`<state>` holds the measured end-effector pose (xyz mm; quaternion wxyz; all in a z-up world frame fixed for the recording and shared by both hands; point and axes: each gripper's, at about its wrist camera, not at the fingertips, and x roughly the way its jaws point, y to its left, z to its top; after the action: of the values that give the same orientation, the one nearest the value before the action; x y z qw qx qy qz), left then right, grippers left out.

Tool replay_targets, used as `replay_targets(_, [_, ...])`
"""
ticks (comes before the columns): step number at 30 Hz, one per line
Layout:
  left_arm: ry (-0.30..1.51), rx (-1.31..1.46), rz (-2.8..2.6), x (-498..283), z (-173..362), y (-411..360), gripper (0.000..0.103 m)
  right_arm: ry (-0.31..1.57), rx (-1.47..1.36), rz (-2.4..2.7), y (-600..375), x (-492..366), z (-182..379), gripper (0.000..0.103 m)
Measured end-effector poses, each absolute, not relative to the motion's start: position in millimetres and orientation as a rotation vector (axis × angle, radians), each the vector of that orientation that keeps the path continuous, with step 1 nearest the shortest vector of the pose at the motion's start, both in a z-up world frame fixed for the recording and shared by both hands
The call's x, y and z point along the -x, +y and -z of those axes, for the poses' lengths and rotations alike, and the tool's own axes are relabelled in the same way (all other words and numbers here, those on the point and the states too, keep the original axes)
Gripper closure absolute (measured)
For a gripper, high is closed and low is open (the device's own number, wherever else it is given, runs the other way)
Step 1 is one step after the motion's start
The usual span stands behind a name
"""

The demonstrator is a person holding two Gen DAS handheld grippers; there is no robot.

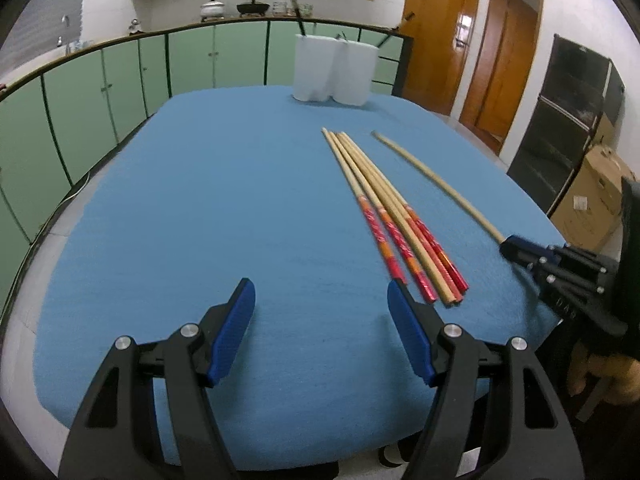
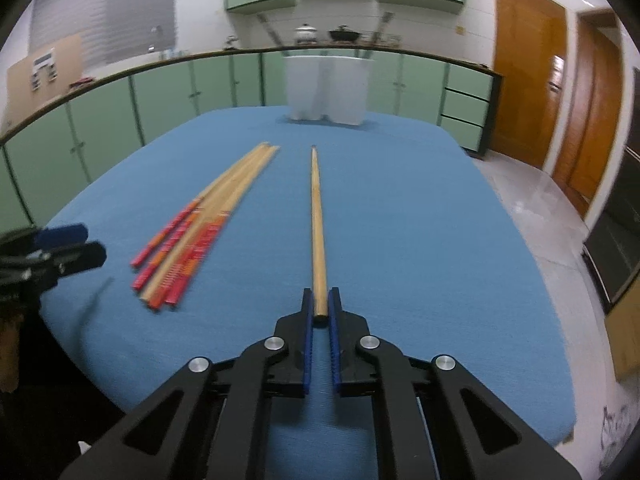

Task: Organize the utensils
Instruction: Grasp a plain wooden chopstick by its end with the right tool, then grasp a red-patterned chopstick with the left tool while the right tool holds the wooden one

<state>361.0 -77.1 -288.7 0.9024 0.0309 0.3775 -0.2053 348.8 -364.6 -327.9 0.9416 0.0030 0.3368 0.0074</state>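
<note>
Several wooden chopsticks with red and orange handles (image 1: 394, 216) lie bunched on the blue table cover (image 1: 200, 200); they also show left of centre in the right wrist view (image 2: 200, 228). My right gripper (image 2: 320, 304) is shut on the thick end of a plain wooden chopstick (image 2: 317, 216), which points away toward the far side. In the left wrist view that gripper (image 1: 510, 245) holds the chopstick (image 1: 432, 184) to the right of the bunch. My left gripper (image 1: 320, 296) is open and empty, just left of the bunch's near ends.
A white holder (image 1: 334, 70) stands at the table's far edge, also in the right wrist view (image 2: 326, 90). Green cabinets (image 1: 120, 76) run behind. Wooden doors (image 1: 472, 48), a black rack and a cardboard box (image 1: 592, 196) are at the right.
</note>
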Motion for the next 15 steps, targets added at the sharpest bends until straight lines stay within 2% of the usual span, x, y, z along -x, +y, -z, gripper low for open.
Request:
replay_targets(12, [0.756,-0.158,0.387,-362,301,-118,0.035,0.677,-0.038,-0.009,-377,-345,329,0.095])
replay_targets(13, [0.753,-0.149,0.378,-363,300,-119,0.038,0.676,-0.038,-0.009,-376,-346,330,0.095])
replay_targets(15, [0.742,-0.135,0.372,-364,299,-120,0.056,0.672,-0.036,-0.01,-377,-345,331,0.095])
